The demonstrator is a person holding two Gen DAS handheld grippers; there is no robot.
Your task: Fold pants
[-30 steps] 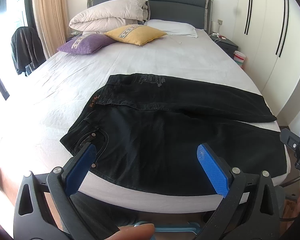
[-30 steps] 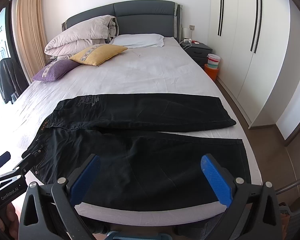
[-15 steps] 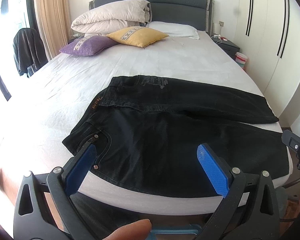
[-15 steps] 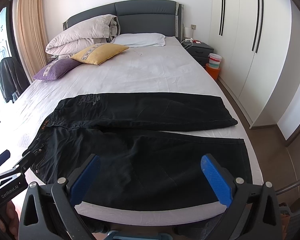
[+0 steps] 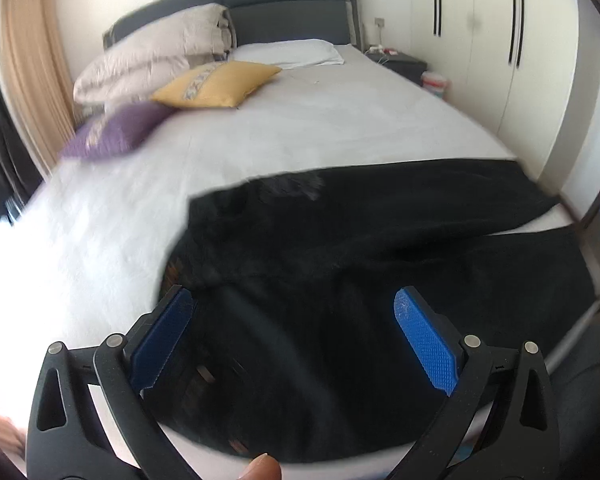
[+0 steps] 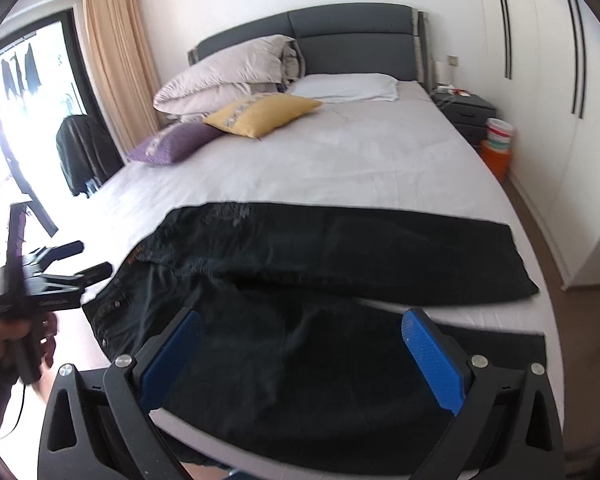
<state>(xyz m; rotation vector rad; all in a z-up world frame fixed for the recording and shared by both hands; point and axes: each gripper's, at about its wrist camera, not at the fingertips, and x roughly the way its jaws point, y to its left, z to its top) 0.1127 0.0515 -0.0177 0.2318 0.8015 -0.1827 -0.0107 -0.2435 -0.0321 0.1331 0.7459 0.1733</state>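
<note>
The black pants (image 6: 300, 280) lie spread flat across the foot of the bed (image 6: 360, 160), waistband toward the left side and both legs running to the right, the far leg lying flat on the white sheet and the near leg reaching the mattress edge. The left hand-held gripper (image 5: 296, 336) hangs low over the waistband end, its blue fingers wide apart with nothing between them; that view is blurred. In the right wrist view the left hand-held gripper (image 6: 76, 264) shows just beside the waistband, not touching it. The right hand-held gripper (image 6: 300, 360) is above the near leg, fingers also spread apart and holding nothing. A yellow cushion (image 6: 264, 114), a purple cushion (image 6: 172, 142) and a folded duvet (image 6: 228, 76) sit near the headboard.
</note>
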